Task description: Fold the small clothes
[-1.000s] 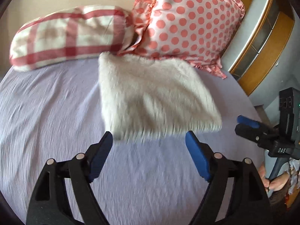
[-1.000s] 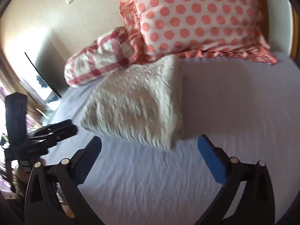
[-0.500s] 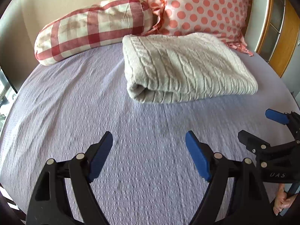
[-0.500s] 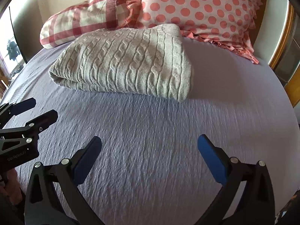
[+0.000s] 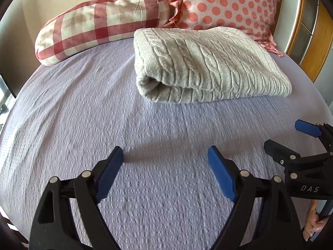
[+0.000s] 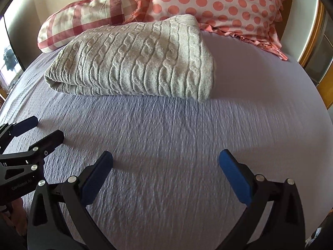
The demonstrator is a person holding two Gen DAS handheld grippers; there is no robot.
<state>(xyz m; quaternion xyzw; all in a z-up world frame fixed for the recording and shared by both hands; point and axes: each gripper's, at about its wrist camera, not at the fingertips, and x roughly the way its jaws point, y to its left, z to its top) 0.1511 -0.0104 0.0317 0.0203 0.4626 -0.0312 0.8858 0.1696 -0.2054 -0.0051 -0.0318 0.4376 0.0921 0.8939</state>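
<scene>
A folded cream cable-knit sweater (image 5: 208, 62) lies on the lilac bed sheet (image 5: 83, 114), close to the pillows; it also shows in the right wrist view (image 6: 135, 62). My left gripper (image 5: 165, 156) is open and empty, low over the sheet, well short of the sweater. My right gripper (image 6: 165, 160) is open and empty too, also apart from the sweater. The right gripper shows at the right edge of the left wrist view (image 5: 291, 137). The left gripper shows at the left edge of the right wrist view (image 6: 39, 129).
A red-and-white checked pillow (image 5: 100, 20) and a pink polka-dot pillow (image 5: 224, 4) lean on the wall behind the sweater. A wooden cabinet (image 5: 312, 41) stands past the bed's right side. A dark screen (image 6: 8, 41) is at the left.
The sweater has come down from in front of the grippers and lies flat on the bed. Both grippers have drawn back from it toward the near side of the bed, still open.
</scene>
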